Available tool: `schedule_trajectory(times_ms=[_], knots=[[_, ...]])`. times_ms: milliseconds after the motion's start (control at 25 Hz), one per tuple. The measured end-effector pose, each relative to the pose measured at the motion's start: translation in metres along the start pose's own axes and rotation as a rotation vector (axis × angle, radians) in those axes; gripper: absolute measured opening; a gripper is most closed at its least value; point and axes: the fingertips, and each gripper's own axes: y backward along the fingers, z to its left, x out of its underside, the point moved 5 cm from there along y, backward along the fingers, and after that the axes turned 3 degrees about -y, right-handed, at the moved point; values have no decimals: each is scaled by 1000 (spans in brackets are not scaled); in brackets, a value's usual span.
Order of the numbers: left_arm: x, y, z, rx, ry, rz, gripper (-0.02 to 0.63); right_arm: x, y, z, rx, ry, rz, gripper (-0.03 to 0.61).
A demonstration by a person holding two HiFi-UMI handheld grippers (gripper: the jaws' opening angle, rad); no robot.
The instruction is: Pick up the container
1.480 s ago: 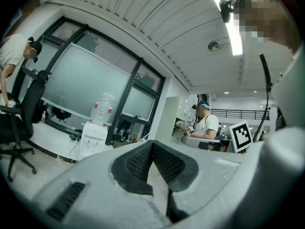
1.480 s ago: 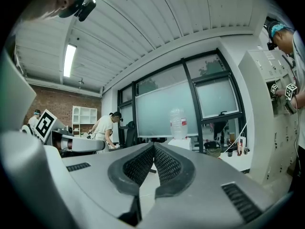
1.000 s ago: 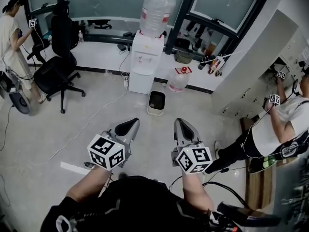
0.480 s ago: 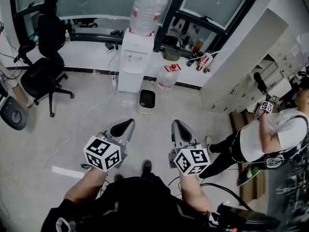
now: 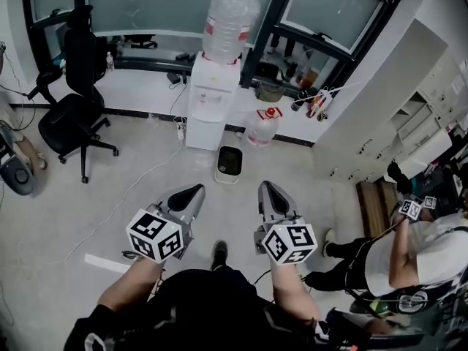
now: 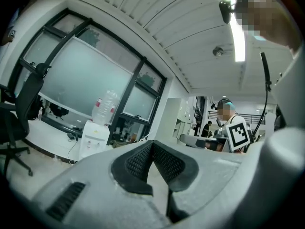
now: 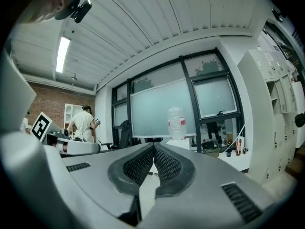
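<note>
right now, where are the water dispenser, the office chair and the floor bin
water dispenser (image 5: 210, 104): head view, on its white front panel.
office chair (image 5: 71, 117): head view, on the black seat.
bin (image 5: 227, 177): head view, on its pale near rim.

Head view tally. Grippers 2: left gripper (image 5: 197, 189), right gripper (image 5: 265, 186). Water dispenser (image 5: 208, 97) 1. Large water bottles 2: top bottle (image 5: 229, 24) on dispenser, floor bottle (image 5: 262, 129) beside it. Office chair (image 5: 73, 115) 1. Floor bin (image 5: 229, 163) 1. Bystanders 2: right bystander (image 5: 417, 247), leg (image 5: 22, 151) only at left edge
</note>
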Motion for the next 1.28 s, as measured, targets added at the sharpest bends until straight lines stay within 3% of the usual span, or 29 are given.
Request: schedule_trajectory(times_ms=[240, 640, 880, 1280], knots=[[-16, -43, 10, 3, -54, -10, 6, -10, -34, -31, -38, 17, -11, 6], [-20, -135, 35, 17, -30, 32, 6, -19, -89, -107, -32, -20, 6, 6], [-23, -180, 43, -18, -29, 27, 6, -19, -110, -148, -47, -31, 9, 6], [-16, -260, 42, -18, -11, 79, 6, -25, -134, -210, -116, -35, 1, 6]])
